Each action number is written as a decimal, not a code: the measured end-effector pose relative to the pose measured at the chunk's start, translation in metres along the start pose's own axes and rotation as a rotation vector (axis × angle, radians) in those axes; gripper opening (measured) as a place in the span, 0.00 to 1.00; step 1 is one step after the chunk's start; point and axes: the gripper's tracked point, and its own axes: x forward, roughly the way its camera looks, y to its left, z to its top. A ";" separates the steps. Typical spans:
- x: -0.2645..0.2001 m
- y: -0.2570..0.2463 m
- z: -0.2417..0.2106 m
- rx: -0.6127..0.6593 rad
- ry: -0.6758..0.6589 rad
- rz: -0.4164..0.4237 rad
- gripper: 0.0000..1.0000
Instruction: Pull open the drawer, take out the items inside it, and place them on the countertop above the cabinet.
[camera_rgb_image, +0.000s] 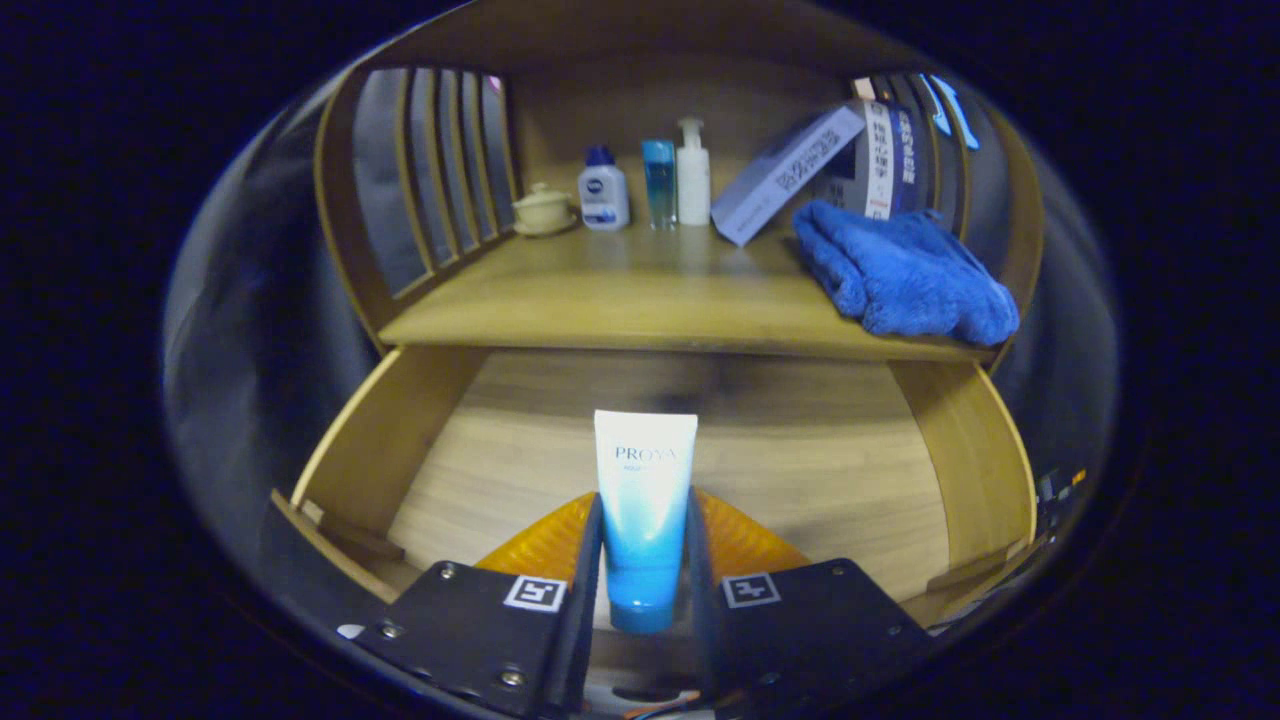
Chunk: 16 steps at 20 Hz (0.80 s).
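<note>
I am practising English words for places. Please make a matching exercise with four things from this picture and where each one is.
Things:
1. tube
2. towel
3. teacup
4. box

Places:
A. leaning, behind the towel
B. countertop, by the slatted side
C. between the fingers, over the open drawer
D. countertop, front corner opposite the teacup

Pairs: 1-C, 2-D, 3-B, 4-A

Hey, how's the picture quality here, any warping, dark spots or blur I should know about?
Gripper view: fisheye bends the countertop and drawer walls into curves; a dark shadow falls under the countertop's front edge; the tube, clamped by the hand-held gripper, looks sharp; bottles at the back look softer and dim.
</note>
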 end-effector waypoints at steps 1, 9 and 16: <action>-0.005 -0.001 0.008 0.000 -0.060 -0.002 0.42; -0.049 -0.012 0.063 0.068 -0.339 -0.063 0.42; -0.036 -0.036 0.151 0.172 -0.423 -0.116 0.42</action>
